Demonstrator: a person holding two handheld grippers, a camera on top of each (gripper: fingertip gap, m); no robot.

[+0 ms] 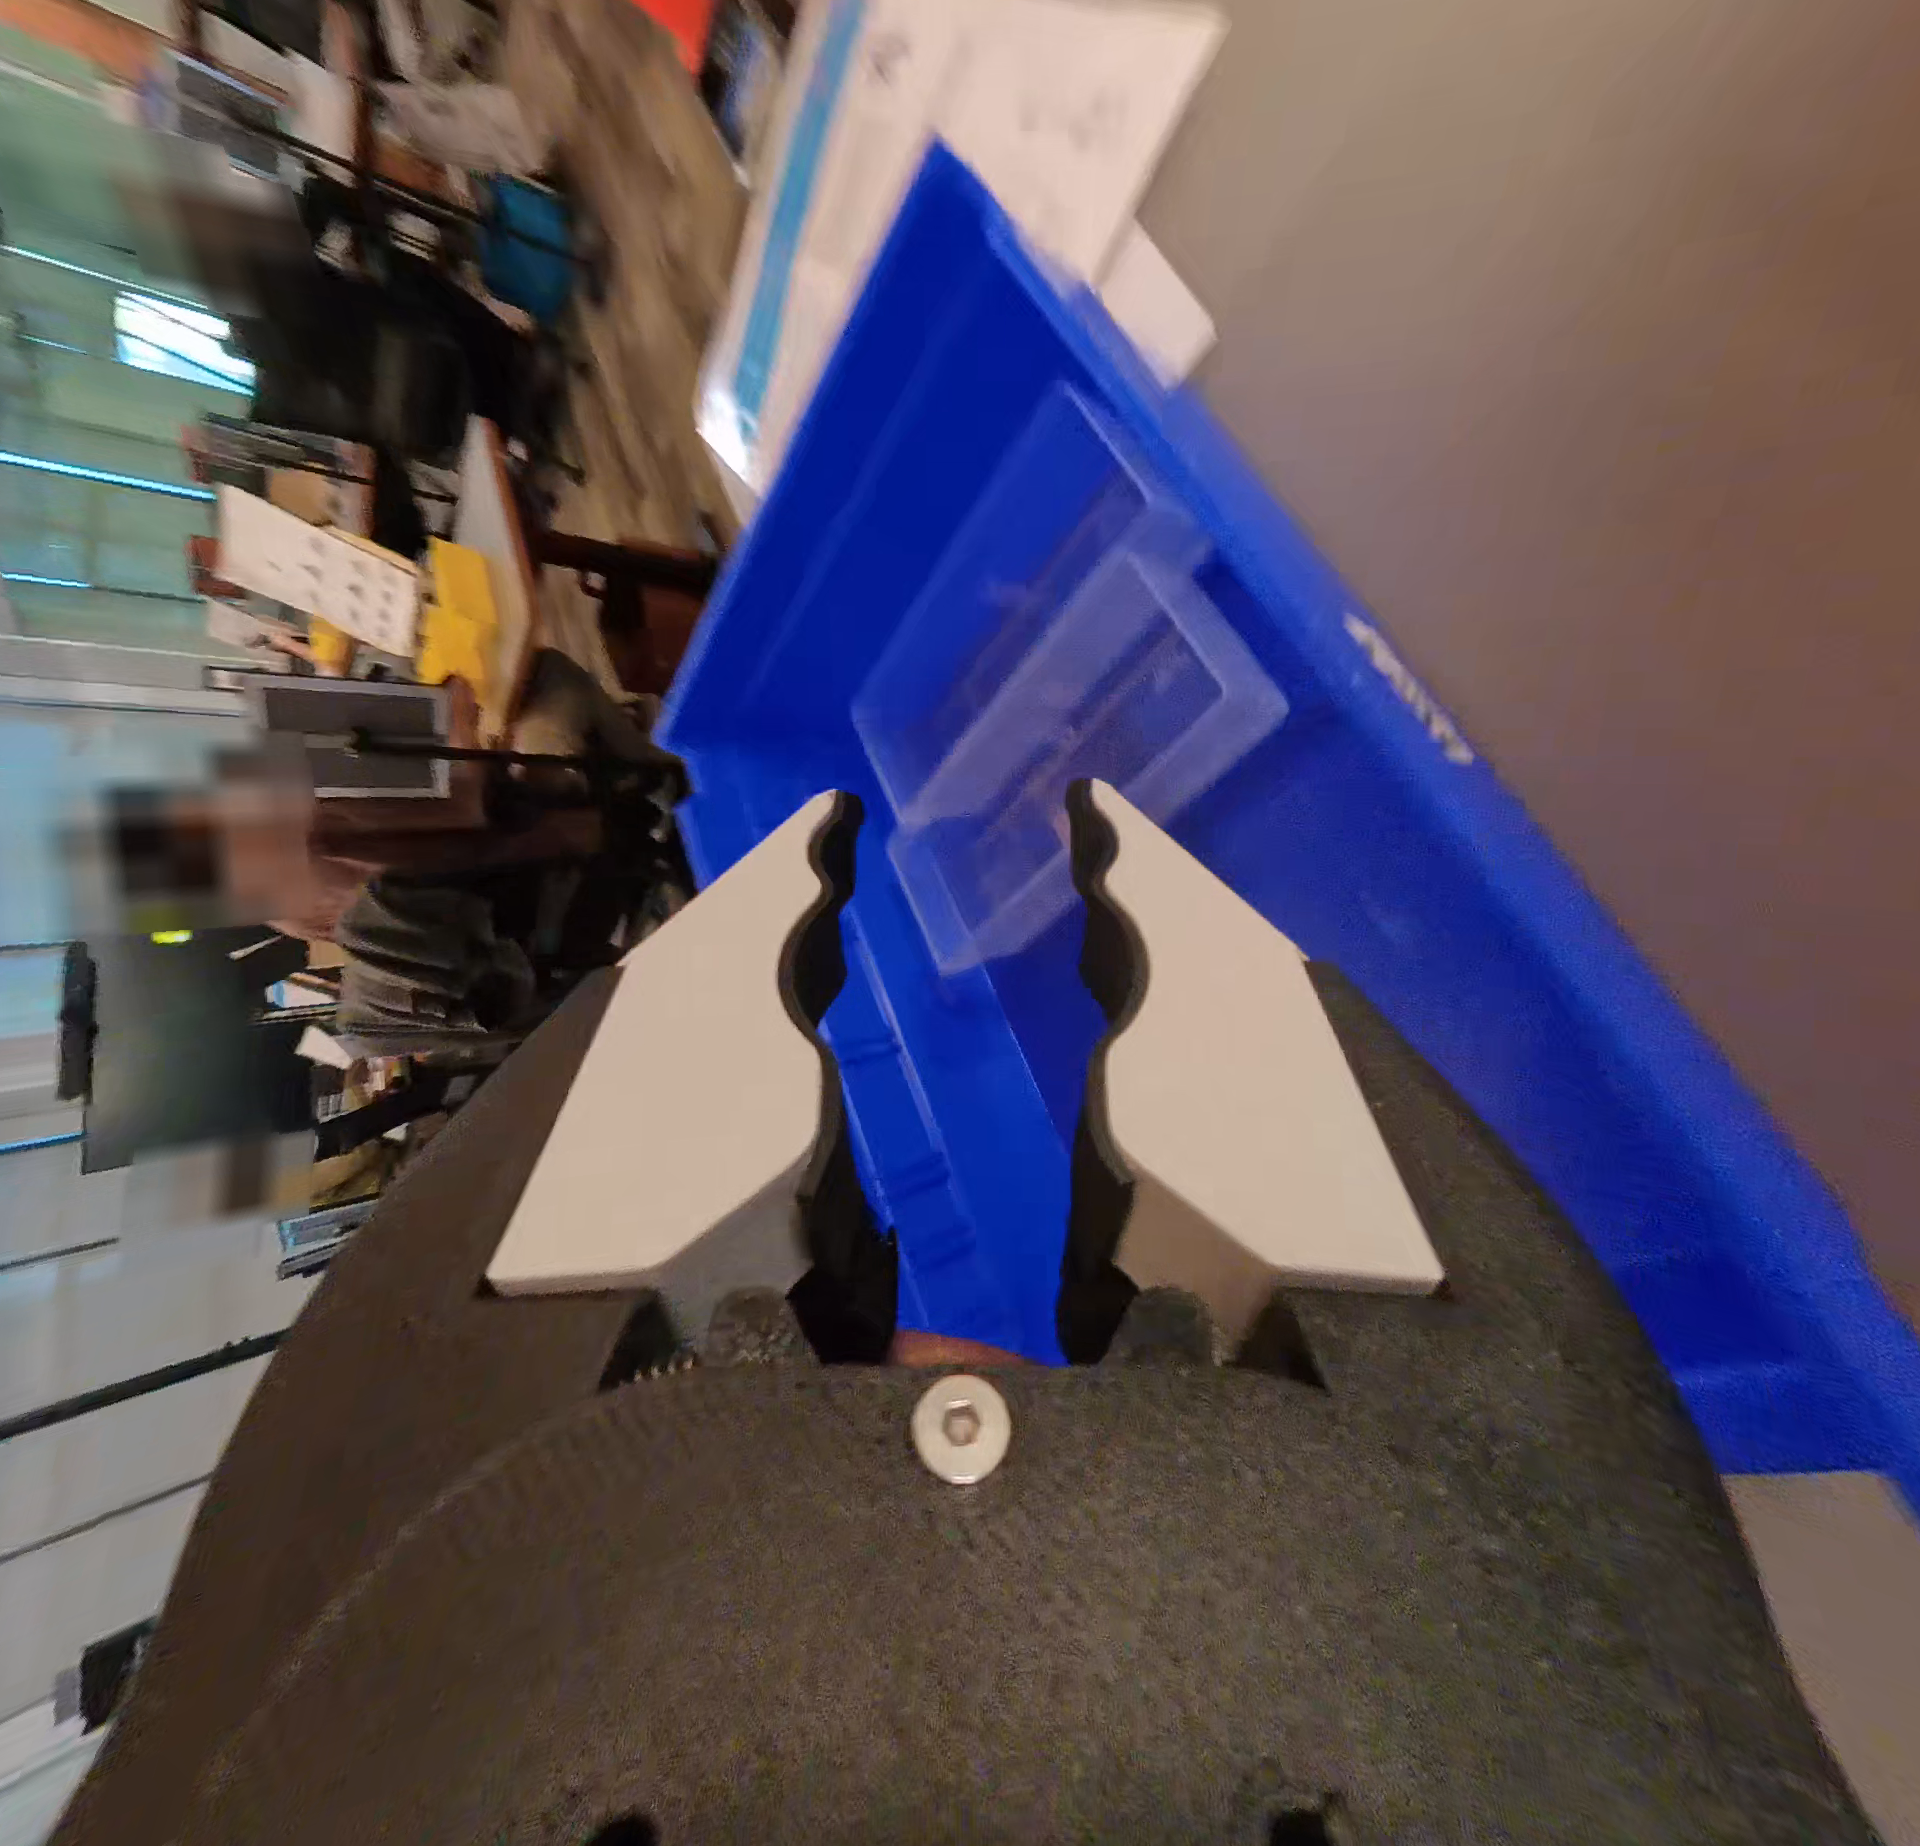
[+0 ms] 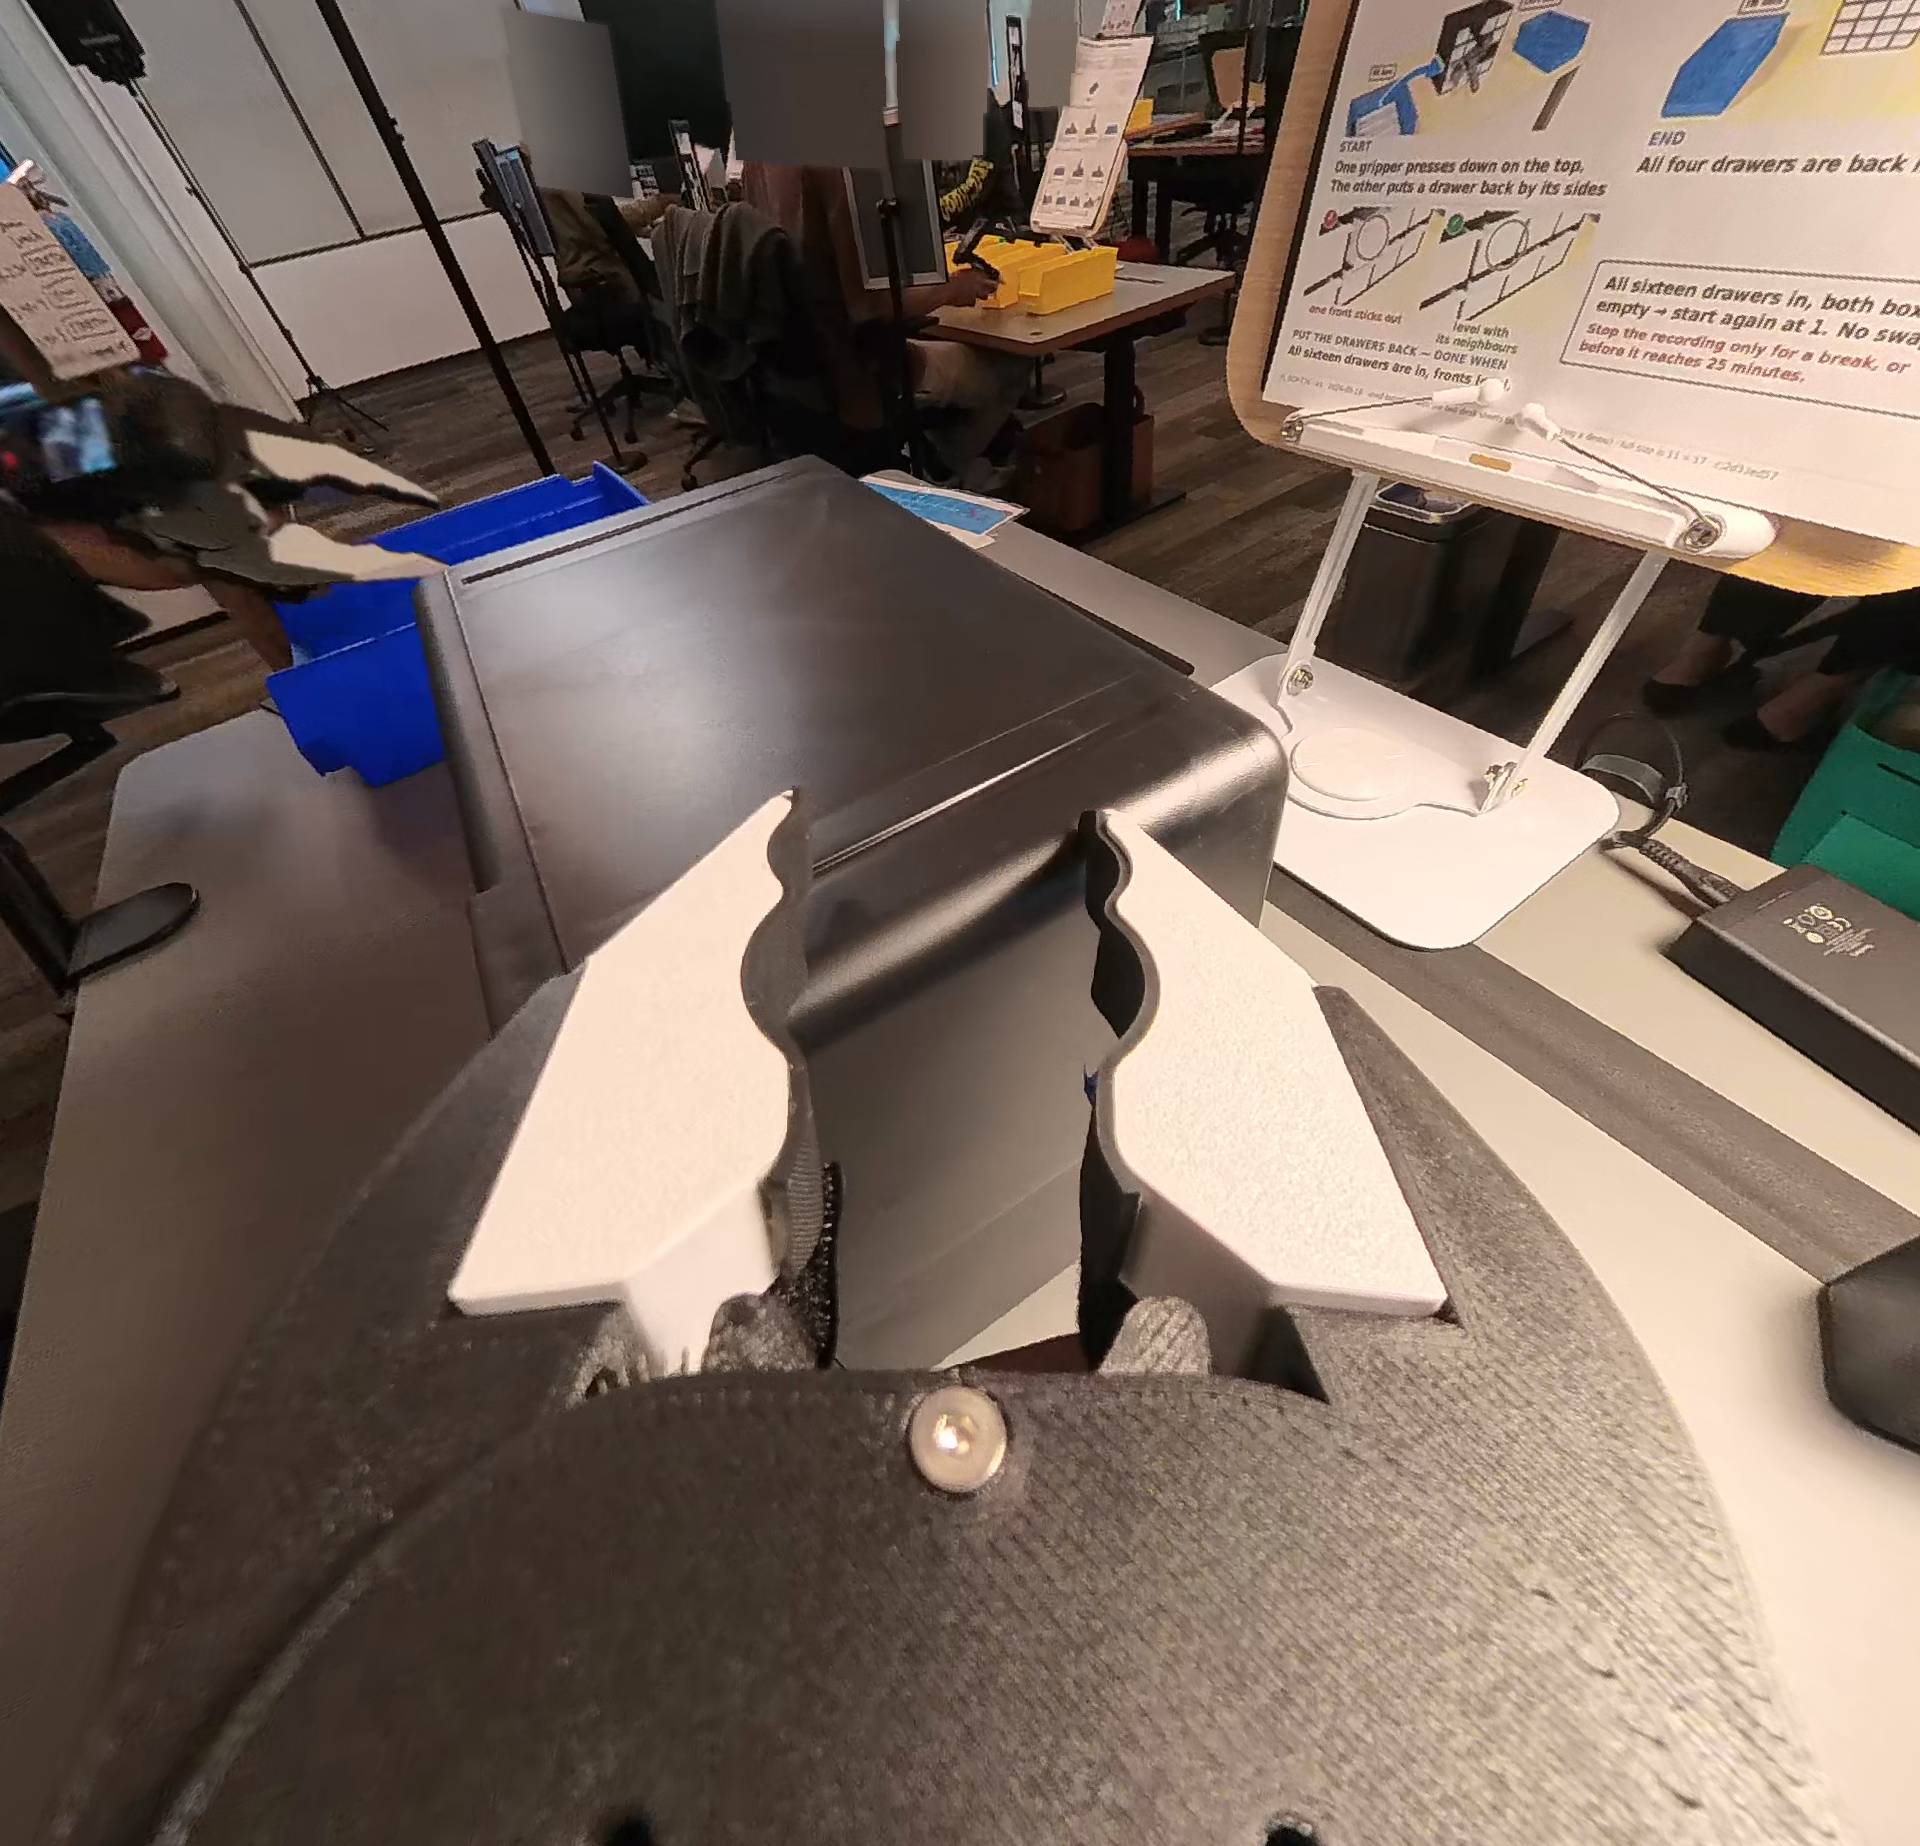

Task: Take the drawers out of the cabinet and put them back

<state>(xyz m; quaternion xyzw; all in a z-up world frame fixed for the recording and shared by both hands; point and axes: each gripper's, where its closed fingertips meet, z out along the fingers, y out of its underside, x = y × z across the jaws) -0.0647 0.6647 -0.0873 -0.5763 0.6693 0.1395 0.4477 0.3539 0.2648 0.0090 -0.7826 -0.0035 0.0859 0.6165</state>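
Tongs: your left gripper (image 1: 961, 820) gapes around the clear handle (image 1: 1049, 736) of the blue plastic drawer (image 1: 1403, 913), unclamped; right gripper (image 2: 940, 820), wide, over black cabinet (image 2: 831, 653) at 12 o'clock.

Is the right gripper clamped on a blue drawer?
No. The right gripper hovers open over the black cabinet; the blue drawers lie beyond it, untouched.

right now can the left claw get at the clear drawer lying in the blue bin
Probably yes: the left claw is open right over the blue bin, the clear drawer lies just past its tips, and nothing sits between them.
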